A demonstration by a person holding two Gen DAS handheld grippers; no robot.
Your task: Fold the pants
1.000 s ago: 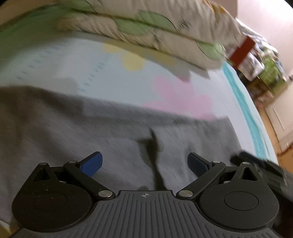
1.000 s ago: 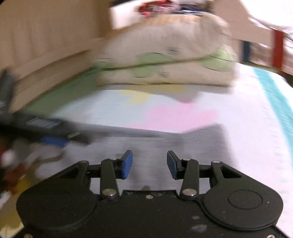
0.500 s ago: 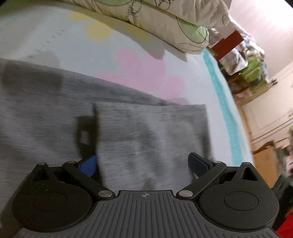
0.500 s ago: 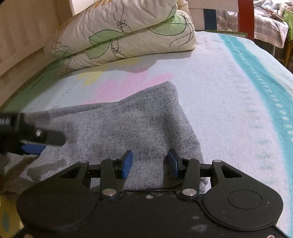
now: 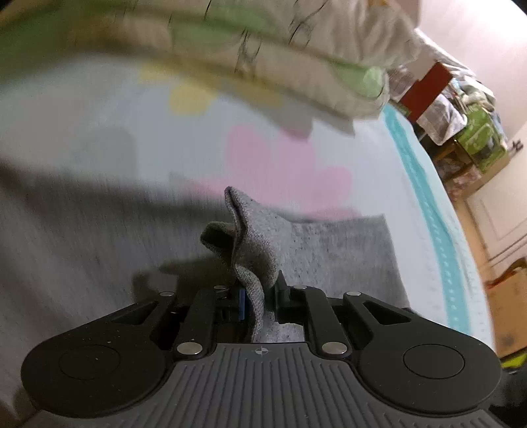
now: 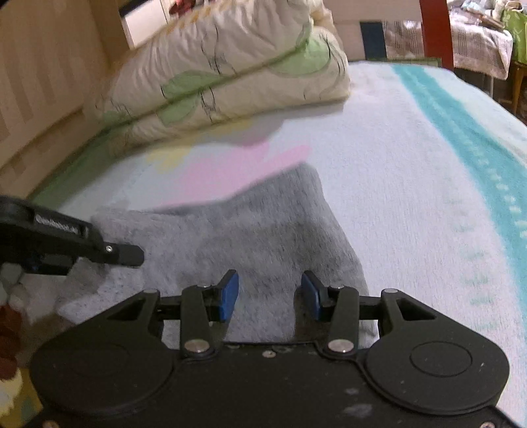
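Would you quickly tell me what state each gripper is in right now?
Left gripper: has just closed, pinching a raised fold of the grey knit pants.
Right gripper: open, holding nothing, above the pants.

folded quilt (image 6: 230, 75) seen at bed's far end | blanket (image 6: 411, 184) spread flat, teal stripe (image 6: 467, 148) along edge | red post (image 6: 434, 29) behind

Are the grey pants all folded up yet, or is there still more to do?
Not yet. The grey pants lie mostly flat on the bed cover, with one layer already over another. The left gripper has just closed on a bunched fold of cloth. The right gripper hangs open over the pants, gripping nothing. Carrying that fold over and smoothing it remains.
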